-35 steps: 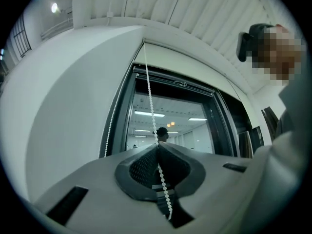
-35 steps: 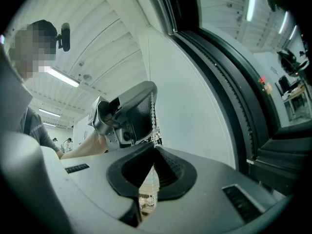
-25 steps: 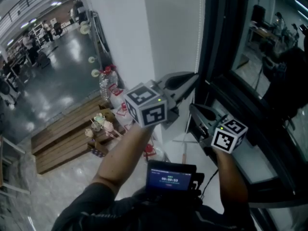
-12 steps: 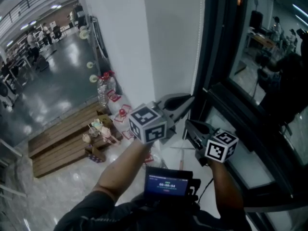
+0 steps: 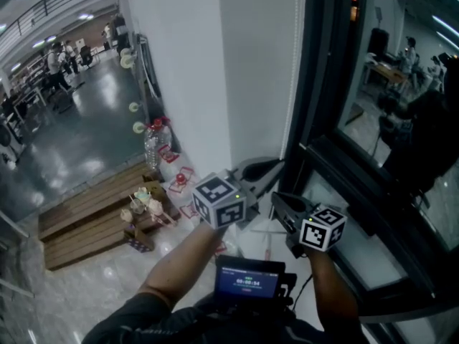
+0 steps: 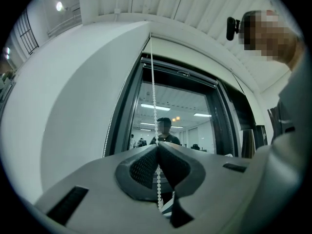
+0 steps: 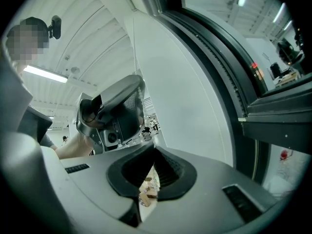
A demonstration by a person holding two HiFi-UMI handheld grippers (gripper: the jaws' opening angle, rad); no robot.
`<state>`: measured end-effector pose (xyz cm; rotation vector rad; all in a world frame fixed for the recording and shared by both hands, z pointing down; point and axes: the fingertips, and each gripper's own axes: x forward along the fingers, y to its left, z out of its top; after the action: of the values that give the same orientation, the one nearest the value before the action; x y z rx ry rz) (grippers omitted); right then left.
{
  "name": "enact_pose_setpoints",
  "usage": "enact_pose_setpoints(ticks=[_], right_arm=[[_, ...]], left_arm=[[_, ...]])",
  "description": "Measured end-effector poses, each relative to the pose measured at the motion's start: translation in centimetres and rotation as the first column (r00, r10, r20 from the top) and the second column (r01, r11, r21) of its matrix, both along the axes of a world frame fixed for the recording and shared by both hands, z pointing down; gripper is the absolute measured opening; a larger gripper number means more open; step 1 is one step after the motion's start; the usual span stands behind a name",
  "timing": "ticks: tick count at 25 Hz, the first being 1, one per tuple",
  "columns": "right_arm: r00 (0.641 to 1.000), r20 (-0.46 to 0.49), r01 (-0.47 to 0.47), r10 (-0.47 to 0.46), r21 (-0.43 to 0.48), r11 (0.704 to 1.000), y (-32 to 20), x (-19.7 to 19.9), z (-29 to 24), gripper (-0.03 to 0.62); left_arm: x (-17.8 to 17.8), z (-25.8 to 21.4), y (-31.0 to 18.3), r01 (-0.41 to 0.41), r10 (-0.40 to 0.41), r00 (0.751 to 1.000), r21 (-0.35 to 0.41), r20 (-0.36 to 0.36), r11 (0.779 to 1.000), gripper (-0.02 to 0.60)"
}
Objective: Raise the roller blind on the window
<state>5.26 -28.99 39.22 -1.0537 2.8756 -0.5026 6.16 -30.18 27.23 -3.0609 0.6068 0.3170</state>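
A white bead chain [image 6: 152,91] hangs down from the top of the black-framed window [image 6: 185,116]. My left gripper [image 6: 157,147] is shut on it, and the chain runs on below the pads. A second strand [image 6: 111,130] hangs along the frame's left edge. In the head view the left gripper [image 5: 280,165] points at the chain [image 5: 292,84] beside the white wall. The right gripper [image 5: 275,198] sits just below and to the right of it. Its jaws [image 7: 153,150] are shut with nothing seen between them. The left gripper's body [image 7: 117,111] shows above them.
The black window frame and sill [image 5: 358,192] run along the right. A small screen device [image 5: 247,278] hangs at the person's chest. Down on the floor at left are a wooden pallet [image 5: 93,210], a large water bottle [image 5: 153,140] and small cups [image 5: 143,203].
Both grippers have sunk lower along the window edge, the left one still clamped on the bead chain. Both sets of jaws have stayed shut.
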Motion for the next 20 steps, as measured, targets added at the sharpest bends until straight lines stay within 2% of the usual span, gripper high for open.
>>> enact_pose_setpoints(ticks=[5, 9, 12, 17, 20], right_arm=[[0.999, -0.031, -0.022, 0.023, 0.015, 1.0, -0.4, 0.1, -0.9, 0.003], [0.996, -0.066, -0.05, 0.052, 0.034, 0.998, -0.2, 0.5, -1.0, 0.018], [0.996, -0.057, -0.072, 0.074, 0.039, 0.997, -0.5, 1.1, -1.1, 0.018], [0.993, -0.026, -0.113, 0.114, 0.049, 0.992, -1.1, 1.9, -2.2, 0.021], [0.992, -0.04, -0.116, 0.119, 0.073, 0.991, -1.1, 1.5, -2.8, 0.05]], left_arm=[[0.4, -0.5, -0.9, 0.017, -0.017, 1.0, 0.015, 0.011, 1.0, 0.004], [0.1, -0.3, -1.5, 0.054, -0.055, 0.997, 0.015, 0.046, 0.998, 0.007], [-0.7, -0.7, -1.7, 0.086, -0.086, 0.996, 0.01, 0.025, 0.996, 0.064], [-2.0, -1.3, -1.9, 0.129, -0.129, 0.991, 0.02, 0.016, 0.991, 0.092], [-3.1, -1.1, -1.7, 0.142, -0.143, 0.99, 0.017, 0.012, 0.99, 0.092]])
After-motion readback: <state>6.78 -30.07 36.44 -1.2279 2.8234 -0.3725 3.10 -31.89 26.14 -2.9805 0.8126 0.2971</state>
